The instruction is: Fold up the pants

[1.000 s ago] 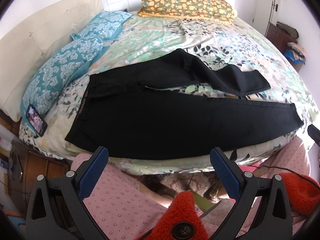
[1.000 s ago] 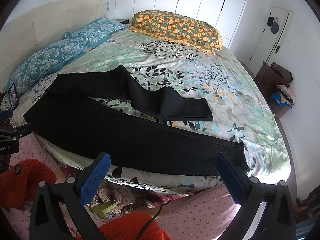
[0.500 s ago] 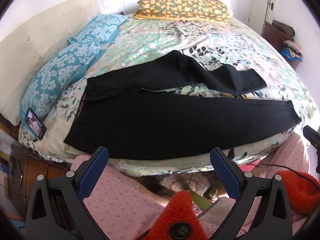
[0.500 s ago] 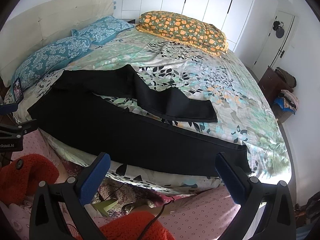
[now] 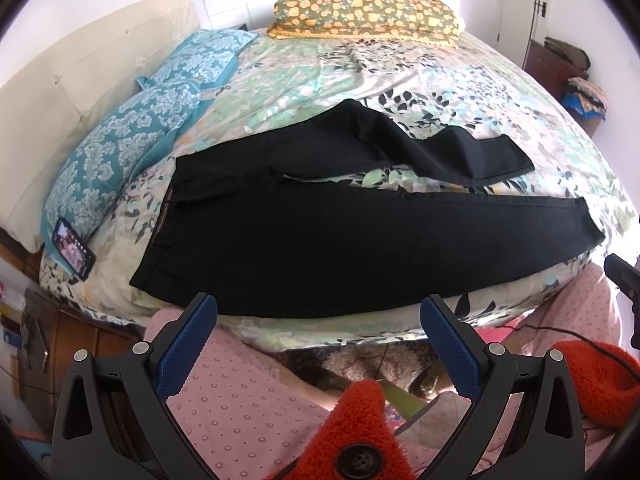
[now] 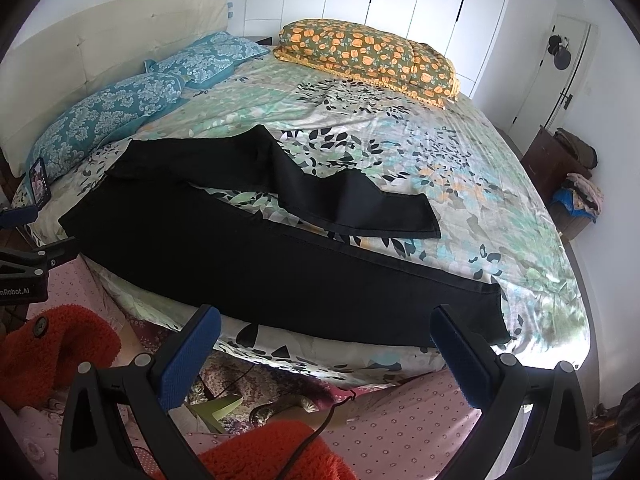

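Black pants (image 5: 340, 240) lie spread on the floral bedspread near the bed's front edge, waistband to the left, legs running right. The near leg lies straight; the far leg (image 5: 460, 152) bends away with a crease. They also show in the right wrist view (image 6: 280, 264). My left gripper (image 5: 318, 320) is open and empty, just short of the near leg's lower edge. My right gripper (image 6: 326, 328) is open and empty, in front of the near leg close to its hem (image 6: 496, 312).
Two teal pillows (image 5: 120, 152) and a cream headboard (image 5: 80, 80) lie at the left. An orange floral pillow (image 5: 364, 12) lies at the far side. A phone (image 5: 74, 248) leans by the pillows. A dark dresser with clothes (image 6: 560, 168) stands at the right.
Both views have risen and tilted slightly over the bed. The pants have not moved. Both grippers stay open.
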The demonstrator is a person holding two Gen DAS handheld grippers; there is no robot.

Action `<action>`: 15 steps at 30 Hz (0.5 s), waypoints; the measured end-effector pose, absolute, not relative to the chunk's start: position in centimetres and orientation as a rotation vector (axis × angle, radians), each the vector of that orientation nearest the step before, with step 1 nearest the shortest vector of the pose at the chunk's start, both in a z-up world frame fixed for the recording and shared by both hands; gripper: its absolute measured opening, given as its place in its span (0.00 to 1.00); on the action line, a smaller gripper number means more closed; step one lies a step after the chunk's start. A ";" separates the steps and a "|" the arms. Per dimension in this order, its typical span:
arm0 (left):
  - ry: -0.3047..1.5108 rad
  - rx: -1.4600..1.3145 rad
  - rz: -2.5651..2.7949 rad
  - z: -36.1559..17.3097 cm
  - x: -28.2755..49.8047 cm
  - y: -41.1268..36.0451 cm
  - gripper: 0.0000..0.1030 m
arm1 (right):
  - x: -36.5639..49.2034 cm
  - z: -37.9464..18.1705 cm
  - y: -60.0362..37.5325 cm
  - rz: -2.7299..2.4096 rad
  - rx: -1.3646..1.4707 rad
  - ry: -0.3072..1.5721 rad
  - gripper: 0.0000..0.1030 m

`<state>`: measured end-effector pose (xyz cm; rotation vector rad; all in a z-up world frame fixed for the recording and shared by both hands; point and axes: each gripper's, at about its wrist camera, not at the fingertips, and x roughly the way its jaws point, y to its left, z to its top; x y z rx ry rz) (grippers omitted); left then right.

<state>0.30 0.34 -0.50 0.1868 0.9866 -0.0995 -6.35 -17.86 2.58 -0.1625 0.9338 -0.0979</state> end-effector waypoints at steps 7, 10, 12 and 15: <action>0.991 0.190 -0.093 -0.6 0.4 0.3 0.99 | -6.2 2.2 -18.6 -0.101 -0.141 0.945 1.00; 0.992 0.195 -0.093 -0.7 0.4 0.2 0.99 | -6.2 2.0 -18.7 -0.095 -0.138 0.950 1.00; 0.994 0.196 -0.092 -0.7 0.4 0.3 0.99 | -6.1 1.9 -18.7 -0.093 -0.136 0.954 1.00; 1.000 0.197 -0.092 -0.8 0.6 0.1 0.99 | -6.1 1.9 -18.7 -0.094 -0.133 0.954 1.00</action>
